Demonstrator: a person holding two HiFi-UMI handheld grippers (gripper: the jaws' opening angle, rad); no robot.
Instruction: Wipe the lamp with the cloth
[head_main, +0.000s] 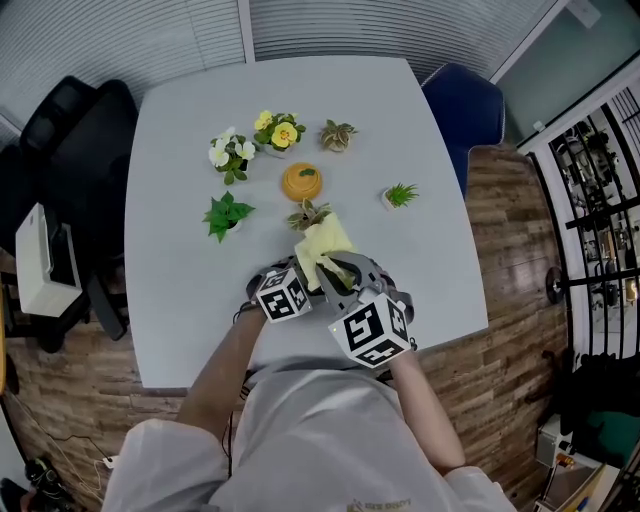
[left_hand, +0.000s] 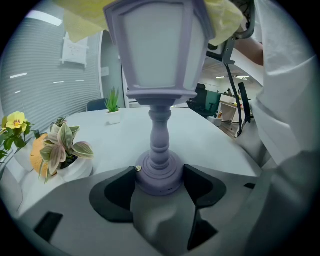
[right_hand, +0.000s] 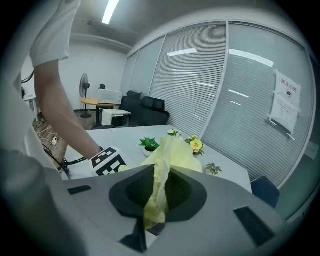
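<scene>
A lavender lantern-style lamp (left_hand: 159, 75) stands on the white table (head_main: 180, 300). My left gripper (left_hand: 160, 184) is shut on its round base (left_hand: 159, 175), one dark pad on each side. A yellow cloth (head_main: 324, 250) lies over the lamp's top and hides the lamp in the head view; the left gripper view shows its edges (left_hand: 227, 20) hanging over the shade. My right gripper (right_hand: 152, 202) is shut on the cloth (right_hand: 162, 175), which runs up out of the jaws. The two grippers sit close together near the table's front edge, left (head_main: 296, 280) and right (head_main: 338, 280).
Several small potted plants stand beyond the lamp: a pink-leaved one (left_hand: 62, 149) closest, a green one (head_main: 227, 214), yellow flowers (head_main: 279, 131), a grass tuft (head_main: 400, 195), and an orange pot (head_main: 301, 181). A blue chair (head_main: 465, 110) stands at the far right, dark seating (head_main: 70, 140) at the left.
</scene>
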